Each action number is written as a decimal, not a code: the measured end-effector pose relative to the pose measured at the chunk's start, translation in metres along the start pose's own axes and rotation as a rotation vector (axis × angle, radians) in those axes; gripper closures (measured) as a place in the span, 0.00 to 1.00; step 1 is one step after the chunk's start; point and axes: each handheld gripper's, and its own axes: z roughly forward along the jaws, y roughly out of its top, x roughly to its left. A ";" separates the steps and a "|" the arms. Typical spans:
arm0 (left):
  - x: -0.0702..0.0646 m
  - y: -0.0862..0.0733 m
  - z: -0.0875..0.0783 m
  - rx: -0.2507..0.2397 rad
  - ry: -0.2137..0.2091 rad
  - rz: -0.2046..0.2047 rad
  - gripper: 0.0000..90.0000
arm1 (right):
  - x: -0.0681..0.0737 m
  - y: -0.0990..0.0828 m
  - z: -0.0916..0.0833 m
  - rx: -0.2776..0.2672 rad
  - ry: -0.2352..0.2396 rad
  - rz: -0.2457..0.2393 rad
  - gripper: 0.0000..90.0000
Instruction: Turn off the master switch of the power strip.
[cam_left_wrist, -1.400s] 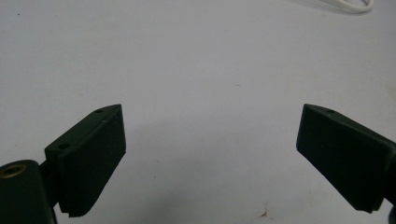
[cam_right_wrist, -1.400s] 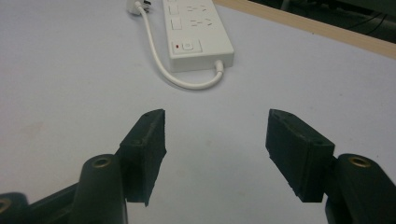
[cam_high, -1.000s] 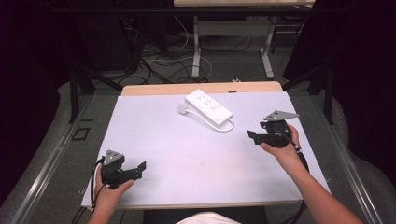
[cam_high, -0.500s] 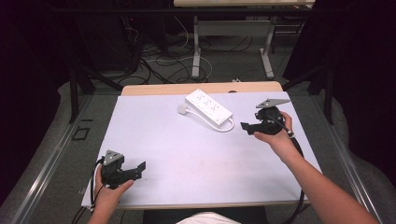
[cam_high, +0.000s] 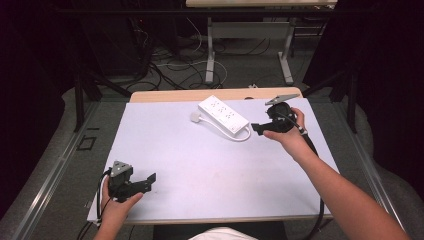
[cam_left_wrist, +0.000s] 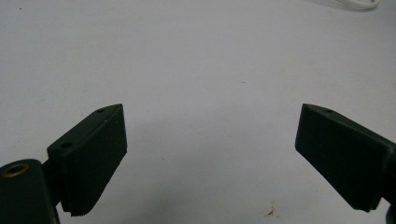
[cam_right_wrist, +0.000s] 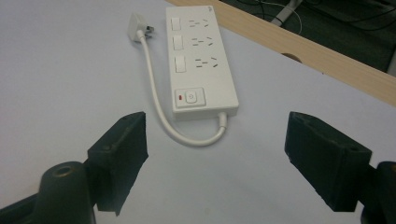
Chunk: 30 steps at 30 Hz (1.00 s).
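Note:
A white power strip (cam_high: 223, 114) lies at the far middle of the white table (cam_high: 200, 165), with its short cable looping round to a white plug (cam_high: 194, 117) at its left. My right gripper (cam_high: 256, 129) hovers just right of the strip's cable end and points at it. In the right gripper view the strip (cam_right_wrist: 200, 60) lies ahead of the right gripper (cam_right_wrist: 215, 140); its jaws have just been opening and nothing is between them. My left gripper (cam_high: 150, 179) rests near the front left corner, and in its own view the left gripper (cam_left_wrist: 210, 154) is open over bare table.
A wooden edge (cam_high: 175, 95) runs along the table's far side. Beyond it are another table's legs and loose cables on the floor (cam_high: 185, 65). A black cable (cam_high: 320, 210) trails from the right gripper off the front edge.
My right hand has moved up the table and leftward toward the power strip, rising a little, and its jaws stand wider. The left hand has stayed put.

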 end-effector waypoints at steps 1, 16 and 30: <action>0.000 0.000 0.000 0.000 0.000 0.000 0.10 | 0.000 0.002 0.001 0.001 -0.001 0.004 0.23; 0.001 0.000 0.000 -0.001 -0.004 0.002 0.10 | -0.003 0.025 0.019 0.015 -0.002 0.002 0.20; 0.001 0.000 0.001 -0.001 -0.007 0.001 0.10 | -0.005 0.037 0.041 -0.011 0.007 0.003 0.28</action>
